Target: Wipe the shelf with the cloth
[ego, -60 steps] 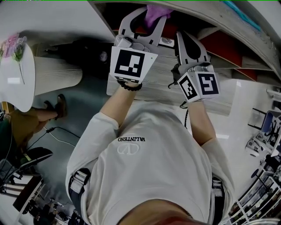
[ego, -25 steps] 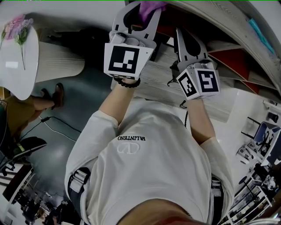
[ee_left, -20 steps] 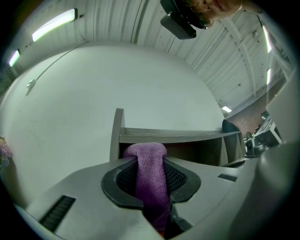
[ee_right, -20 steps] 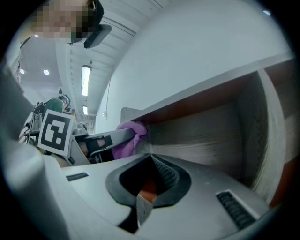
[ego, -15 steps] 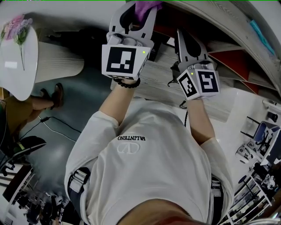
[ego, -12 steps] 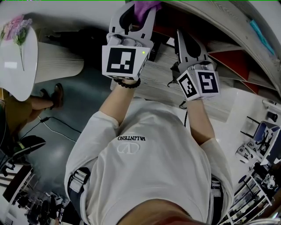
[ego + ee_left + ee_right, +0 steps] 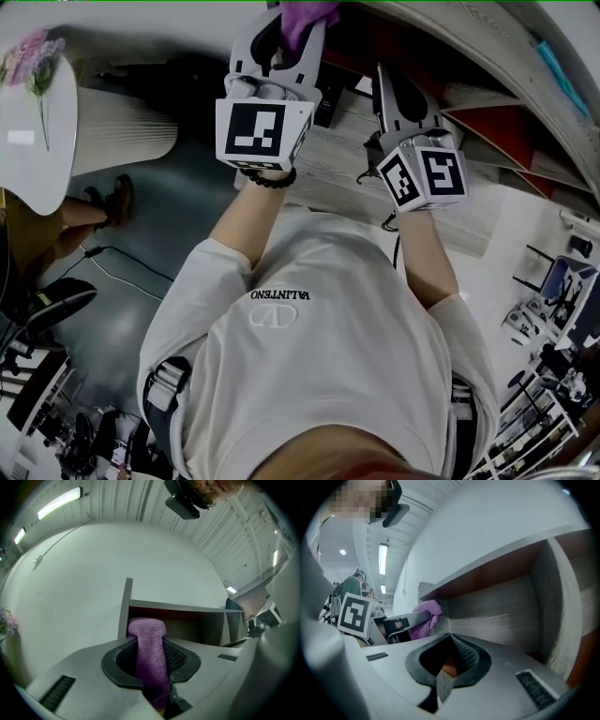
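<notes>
Clamped in the left hand-held gripper (image 7: 150,641), the purple cloth (image 7: 146,627) pokes lengthwise past its tips toward the shelf (image 7: 187,620) opening just beyond, while the right hand-held gripper (image 7: 450,637), further right, sits closed and empty.

Both arms are raised fwd, elbows bent. L gripper (image 7: 295,26) is held w/ jaws clamped on purple cloth (image 7: 151,660); cloth is pinched btw pads & sticks out past tips. R gripper (image 7: 391,77) is held just right of L gripper, slightly behind it, apart; its jaws are seen closed, tips touching, nothing gripped. Beaded bracelet (image 7: 265,178) is worn on L wrist.
</notes>
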A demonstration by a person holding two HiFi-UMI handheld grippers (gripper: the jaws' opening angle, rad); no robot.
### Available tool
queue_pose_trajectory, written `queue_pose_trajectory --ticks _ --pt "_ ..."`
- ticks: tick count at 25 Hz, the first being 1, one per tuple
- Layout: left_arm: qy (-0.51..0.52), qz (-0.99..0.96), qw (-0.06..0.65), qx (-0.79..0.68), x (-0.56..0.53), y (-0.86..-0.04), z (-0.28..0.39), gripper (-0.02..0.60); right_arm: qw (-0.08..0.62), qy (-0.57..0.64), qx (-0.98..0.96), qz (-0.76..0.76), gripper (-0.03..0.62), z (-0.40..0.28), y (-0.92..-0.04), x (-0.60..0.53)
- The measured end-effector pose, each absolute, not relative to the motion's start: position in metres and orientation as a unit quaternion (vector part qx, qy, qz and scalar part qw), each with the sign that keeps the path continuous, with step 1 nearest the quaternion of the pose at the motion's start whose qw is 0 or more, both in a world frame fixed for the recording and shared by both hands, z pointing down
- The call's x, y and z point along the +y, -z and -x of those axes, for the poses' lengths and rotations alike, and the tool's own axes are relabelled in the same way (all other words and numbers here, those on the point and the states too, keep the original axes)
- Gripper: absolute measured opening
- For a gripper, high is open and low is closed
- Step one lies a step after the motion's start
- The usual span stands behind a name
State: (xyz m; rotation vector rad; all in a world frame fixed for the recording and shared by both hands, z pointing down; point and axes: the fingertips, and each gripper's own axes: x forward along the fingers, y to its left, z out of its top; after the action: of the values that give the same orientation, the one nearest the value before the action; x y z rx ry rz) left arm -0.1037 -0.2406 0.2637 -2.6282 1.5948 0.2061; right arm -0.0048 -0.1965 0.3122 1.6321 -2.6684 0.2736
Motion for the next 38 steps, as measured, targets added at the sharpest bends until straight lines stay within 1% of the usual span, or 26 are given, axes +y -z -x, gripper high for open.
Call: queue_pose_trajectory --ticks 11,29,38 --pt "-0.043 0.854 0.007 0.518 -0.244 -0.303 0.103 0.089 0.012 -0.097 -0.845 -0.526 -0.002 0.002 -0.326 -0.196" --pt "-0.018 0.856 0.003 0.517 -0.244 -0.340 0.103 0.089 0.018 -0.114 -0.837 -0.535 -0.002 -0.005 -0.341 -0.194" --pt "-0.001 0.854 -0.011 0.520 -0.244 -0.364 0.103 0.089 0.020 -0.117 -0.833 -0.540 -0.002 -0.011 -0.346 -0.189"
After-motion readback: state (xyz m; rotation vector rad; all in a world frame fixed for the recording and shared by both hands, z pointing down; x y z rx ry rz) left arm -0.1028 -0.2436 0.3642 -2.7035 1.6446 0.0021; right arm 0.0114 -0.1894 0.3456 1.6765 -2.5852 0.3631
